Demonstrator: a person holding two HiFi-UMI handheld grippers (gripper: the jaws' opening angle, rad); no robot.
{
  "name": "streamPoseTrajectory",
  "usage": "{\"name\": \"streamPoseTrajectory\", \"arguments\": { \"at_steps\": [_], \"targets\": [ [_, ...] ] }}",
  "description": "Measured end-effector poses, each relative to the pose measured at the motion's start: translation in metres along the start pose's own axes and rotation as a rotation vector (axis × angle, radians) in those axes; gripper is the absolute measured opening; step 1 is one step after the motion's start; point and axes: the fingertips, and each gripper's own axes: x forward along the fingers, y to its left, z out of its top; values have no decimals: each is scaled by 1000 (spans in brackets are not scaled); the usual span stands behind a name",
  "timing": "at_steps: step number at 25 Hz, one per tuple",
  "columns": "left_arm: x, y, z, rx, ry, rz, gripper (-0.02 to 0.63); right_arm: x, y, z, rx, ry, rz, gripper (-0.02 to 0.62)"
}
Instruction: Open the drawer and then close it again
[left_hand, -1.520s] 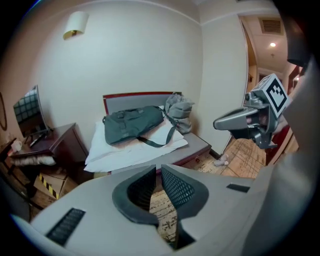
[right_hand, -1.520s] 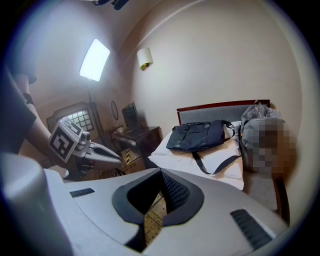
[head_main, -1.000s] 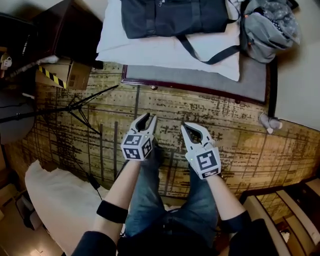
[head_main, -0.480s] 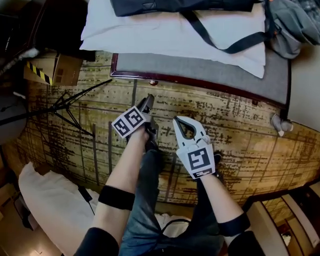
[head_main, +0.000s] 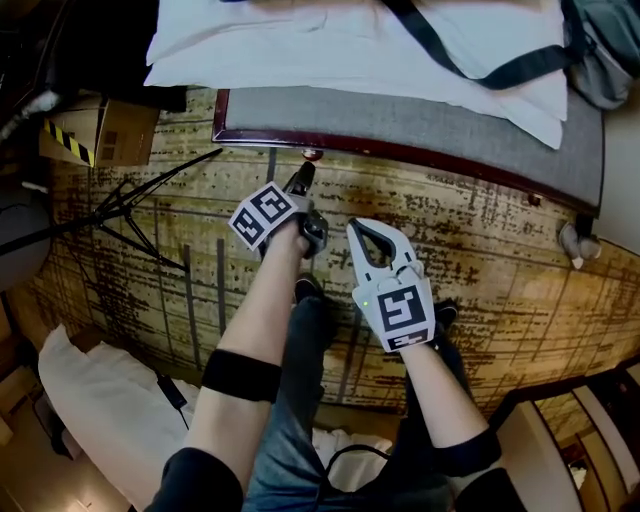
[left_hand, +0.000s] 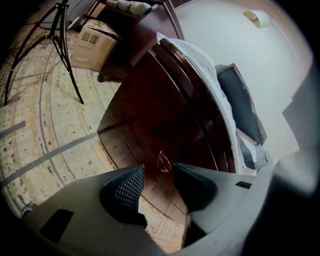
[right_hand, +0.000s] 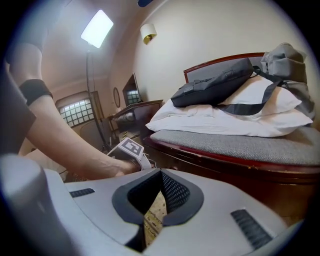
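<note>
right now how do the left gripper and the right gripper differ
The left gripper has its fingers apart, having just been opening, with nothing between them; the right gripper has its fingers together and empty. The left gripper is tilted sideways, tips near the drawer handle; the right gripper lies flatter and farther back. Both point toward the bed.

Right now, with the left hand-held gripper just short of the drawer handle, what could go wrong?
The drawer handle is small and thin; the left hand-held gripper, its jaws having just been opening with nothing between them yet, could close beside it. The person's shoe stands close before the drawer front, so the pulled drawer may hit it.
</note>
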Motion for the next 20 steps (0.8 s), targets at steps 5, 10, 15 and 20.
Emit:
{"name": "streamPoseTrajectory", "arguments": {
  "at_steps": [5,10,15,20],
  "targets": [
    [15,1,2,-5,5,-7,176,7,-4,-9,34,13,-10,5],
    [25,2,6,-15,-3,-8,175,13,-6,-12,45,11,-12,5],
    [28,2,6,-36,-27,-87,175,17,-15,-17,60,13,-21,5],
    [31,1,7,-52,-49,-199,170,21,-19,-25,76,10,-18,5]
  ]
}}
